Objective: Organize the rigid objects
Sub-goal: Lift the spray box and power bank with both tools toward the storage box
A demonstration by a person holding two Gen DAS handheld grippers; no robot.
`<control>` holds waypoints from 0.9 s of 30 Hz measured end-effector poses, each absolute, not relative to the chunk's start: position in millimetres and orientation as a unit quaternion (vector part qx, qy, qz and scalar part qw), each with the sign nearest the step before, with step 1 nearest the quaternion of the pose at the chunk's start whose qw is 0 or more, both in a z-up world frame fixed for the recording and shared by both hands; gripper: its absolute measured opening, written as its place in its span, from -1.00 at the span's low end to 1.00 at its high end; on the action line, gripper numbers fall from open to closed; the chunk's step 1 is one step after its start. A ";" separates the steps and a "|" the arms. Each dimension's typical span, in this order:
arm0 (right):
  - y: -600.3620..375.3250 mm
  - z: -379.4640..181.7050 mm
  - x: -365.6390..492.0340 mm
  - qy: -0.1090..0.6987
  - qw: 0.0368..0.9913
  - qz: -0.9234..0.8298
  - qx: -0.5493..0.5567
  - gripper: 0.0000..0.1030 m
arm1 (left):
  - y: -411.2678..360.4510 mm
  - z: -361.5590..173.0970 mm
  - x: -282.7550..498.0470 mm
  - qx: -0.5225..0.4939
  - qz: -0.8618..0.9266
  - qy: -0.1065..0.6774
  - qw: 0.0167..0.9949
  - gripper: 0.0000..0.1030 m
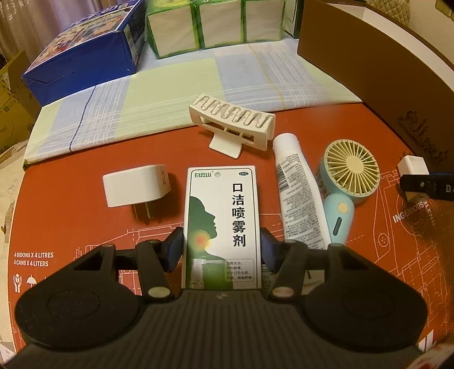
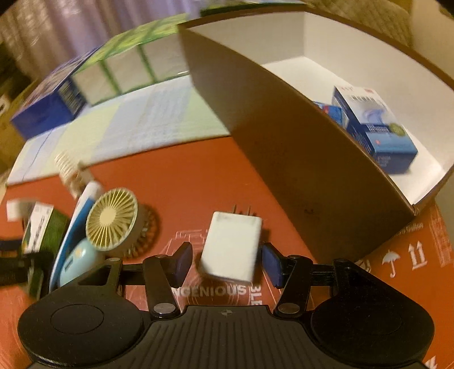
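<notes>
A white and green medicine box (image 1: 224, 204) stands between the blue pads of my left gripper (image 1: 221, 249), and both pads press on its sides. On the red mat (image 1: 71, 227) lie a white plug adapter (image 1: 136, 187), a white hair claw (image 1: 232, 122), a white tube (image 1: 300, 193) and a small teal fan (image 1: 349, 173). In the right wrist view a white charger (image 2: 231, 247) lies on the mat between the fingers of my right gripper (image 2: 227, 264). A gap shows at the left pad, while the right pad is at the charger's edge.
A brown carton (image 2: 283, 142) with a white inside stands just right of the charger and holds blue boxes (image 2: 377, 127). At the back are a large blue box (image 1: 85, 54) and green tissue packs (image 1: 215, 25) on a checked cloth (image 1: 170, 85).
</notes>
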State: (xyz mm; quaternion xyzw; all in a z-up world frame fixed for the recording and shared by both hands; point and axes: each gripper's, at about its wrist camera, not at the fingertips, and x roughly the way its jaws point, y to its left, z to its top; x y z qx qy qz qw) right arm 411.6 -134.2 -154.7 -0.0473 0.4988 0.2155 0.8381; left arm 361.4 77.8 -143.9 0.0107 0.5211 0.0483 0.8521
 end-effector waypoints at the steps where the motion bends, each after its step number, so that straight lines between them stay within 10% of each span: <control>1: -132.5 -156.2 412.4 0.498 0.839 0.212 -0.054 -0.01 | 78.0 -144.2 362.0 0.011 0.048 0.521 0.852 0.01; 27: -137.3 -124.2 380.1 0.468 0.830 0.295 -0.070 -0.28 | 62.8 -103.6 345.0 0.019 0.042 0.493 0.869 -0.01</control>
